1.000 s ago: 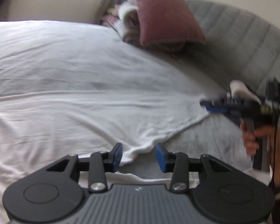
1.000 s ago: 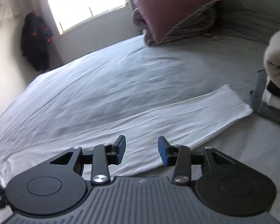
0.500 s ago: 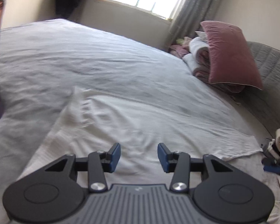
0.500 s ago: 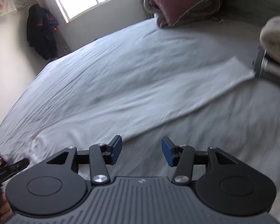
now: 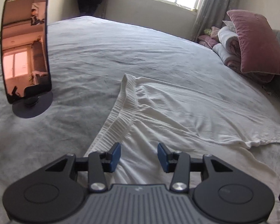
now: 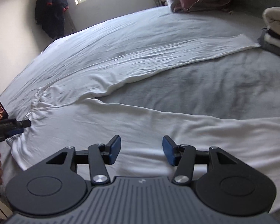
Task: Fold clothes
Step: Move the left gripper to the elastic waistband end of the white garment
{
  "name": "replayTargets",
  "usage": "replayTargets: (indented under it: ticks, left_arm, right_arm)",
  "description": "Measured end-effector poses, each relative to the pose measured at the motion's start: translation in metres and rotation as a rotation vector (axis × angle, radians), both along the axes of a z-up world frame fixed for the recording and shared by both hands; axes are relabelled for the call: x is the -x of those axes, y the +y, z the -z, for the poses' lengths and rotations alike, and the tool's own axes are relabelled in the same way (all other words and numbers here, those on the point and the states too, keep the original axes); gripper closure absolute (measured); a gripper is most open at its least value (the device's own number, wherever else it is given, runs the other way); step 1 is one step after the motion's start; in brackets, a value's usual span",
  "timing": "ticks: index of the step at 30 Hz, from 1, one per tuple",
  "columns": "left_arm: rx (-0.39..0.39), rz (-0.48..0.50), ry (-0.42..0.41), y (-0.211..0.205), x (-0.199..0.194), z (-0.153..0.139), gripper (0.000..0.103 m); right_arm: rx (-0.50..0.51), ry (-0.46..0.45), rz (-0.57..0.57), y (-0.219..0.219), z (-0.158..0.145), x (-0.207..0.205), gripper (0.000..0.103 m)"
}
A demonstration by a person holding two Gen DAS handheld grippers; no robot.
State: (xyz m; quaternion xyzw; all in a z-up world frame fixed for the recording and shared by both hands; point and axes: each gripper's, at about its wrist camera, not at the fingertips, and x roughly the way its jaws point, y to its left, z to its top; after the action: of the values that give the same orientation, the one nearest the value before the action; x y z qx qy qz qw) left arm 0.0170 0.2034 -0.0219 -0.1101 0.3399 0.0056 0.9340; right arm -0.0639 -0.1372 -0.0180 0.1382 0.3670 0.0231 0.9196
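White trousers (image 5: 177, 112) lie spread flat on the grey bed sheet, their ribbed waistband (image 5: 121, 112) toward the left and both legs running right. My left gripper (image 5: 139, 157) hovers just over the cloth beside the waistband, open, with nothing between its blue pads. In the right wrist view the two legs (image 6: 158, 71) split into a V. My right gripper (image 6: 141, 151) hangs over the near leg, its jaws opening and nothing held between them. The left gripper (image 6: 18, 126) shows at the left edge by the waistband, held by a hand.
A phone on a round stand (image 5: 26, 56) stands on the bed, left of the waistband. A pink pillow (image 5: 259, 44) and rolled bedding lie at the head. Folded clothes (image 6: 276, 29) are stacked at the far leg's end. A dark jacket (image 6: 50, 11) hangs by the window.
The left gripper has swung left from the leg ends to the waistband, bringing the phone into view. The right gripper has moved left over the near leg and its jaws have widened.
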Motion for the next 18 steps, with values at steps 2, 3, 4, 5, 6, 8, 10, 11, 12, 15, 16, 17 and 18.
replayTargets:
  ticks: [2, 3, 4, 5, 6, 8, 10, 11, 12, 15, 16, 17, 18]
  left_arm:
    - [-0.001, -0.023, -0.002, 0.001, 0.004, -0.002, 0.058]
    - [0.000, -0.035, -0.003, 0.002, 0.006, -0.003, 0.058]
    - [0.006, -0.047, -0.002, 0.004, 0.007, -0.003, 0.058]
    - [0.017, -0.061, 0.000, 0.006, 0.009, -0.004, 0.058]
    - [0.028, -0.074, 0.003, 0.009, 0.011, -0.004, 0.058]
    - [0.075, -0.095, -0.003, 0.015, 0.014, -0.007, 0.058]
    - [0.123, -0.110, -0.011, 0.021, 0.017, -0.009, 0.058]
    - [0.137, -0.113, -0.016, 0.023, 0.018, -0.010, 0.059]
    - [0.150, -0.117, -0.020, 0.024, 0.019, -0.011, 0.060]
    - [0.178, -0.117, -0.028, 0.025, 0.018, -0.011, 0.061]
    - [0.188, -0.112, -0.028, 0.025, 0.016, -0.011, 0.061]
    - [0.198, -0.108, -0.027, 0.024, 0.014, -0.011, 0.061]
    - [0.207, -0.104, -0.027, 0.024, 0.012, -0.011, 0.063]
  right_arm:
    - [-0.011, -0.006, 0.019, -0.007, 0.003, 0.008, 0.043]
    - [-0.016, -0.009, 0.029, -0.011, 0.004, 0.012, 0.043]
    - [-0.017, -0.011, 0.033, -0.013, 0.005, 0.015, 0.043]
    - [-0.012, -0.011, 0.029, -0.013, 0.005, 0.016, 0.043]
    - [-0.006, -0.011, 0.025, -0.013, 0.004, 0.018, 0.043]
    - [0.005, -0.012, 0.017, -0.014, 0.004, 0.021, 0.032]
    - [0.021, -0.009, 0.004, -0.013, 0.004, 0.021, 0.030]
    - [0.040, 0.001, -0.014, -0.010, 0.003, 0.017, 0.030]
    - [0.057, 0.003, -0.035, -0.006, 0.001, 0.012, 0.030]
    - [0.100, -0.022, -0.108, 0.007, -0.011, -0.009, 0.030]
    - [0.115, -0.030, -0.133, 0.012, -0.015, -0.016, 0.030]
    - [0.118, -0.037, -0.157, 0.017, -0.019, -0.024, 0.030]
    - [0.105, -0.045, -0.179, 0.022, -0.022, -0.034, 0.030]
